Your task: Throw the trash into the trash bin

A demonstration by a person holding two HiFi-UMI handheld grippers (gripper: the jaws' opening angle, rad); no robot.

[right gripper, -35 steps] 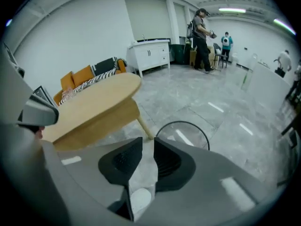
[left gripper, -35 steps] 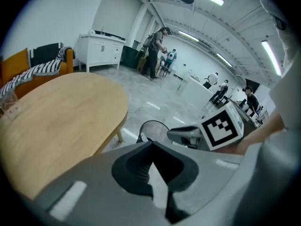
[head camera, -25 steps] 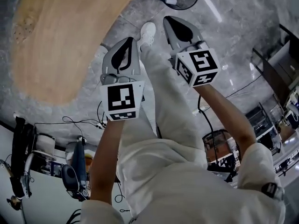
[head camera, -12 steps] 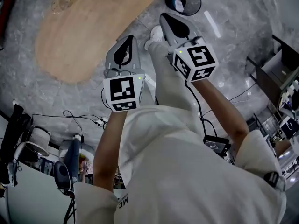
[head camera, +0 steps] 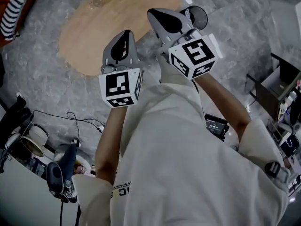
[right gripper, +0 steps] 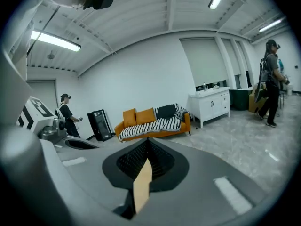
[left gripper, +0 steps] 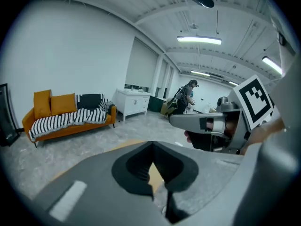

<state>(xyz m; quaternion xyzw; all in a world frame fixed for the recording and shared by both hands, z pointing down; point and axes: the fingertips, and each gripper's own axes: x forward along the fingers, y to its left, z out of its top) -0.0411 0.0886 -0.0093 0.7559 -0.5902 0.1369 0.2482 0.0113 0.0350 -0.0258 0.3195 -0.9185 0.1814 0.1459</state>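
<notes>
Table (head camera: pixel 108 27) ahead, trash bin (head camera: pixel 200 17) beyond, open floor (head camera: pixel 47 79)

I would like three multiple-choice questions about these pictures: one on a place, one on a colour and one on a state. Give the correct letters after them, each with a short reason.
1. In the left gripper view, what stands just right of the sofa?
A) a white cabinet
B) a trash bin
C) a bicycle

2. What colour is the sofa?
A) green
B) orange
C) blue

3. How do the jaws of the right tongs stand?
A) wide apart
B) clamped on a bottle
C) together

Answers:
1 A: the white cabinet stands beyond the sofa's right arm.
2 B: orange arms and cushions show around the striped blanket.
3 C: the right gripper view shows the jaws meeting, with only a thin slit between them.
</notes>
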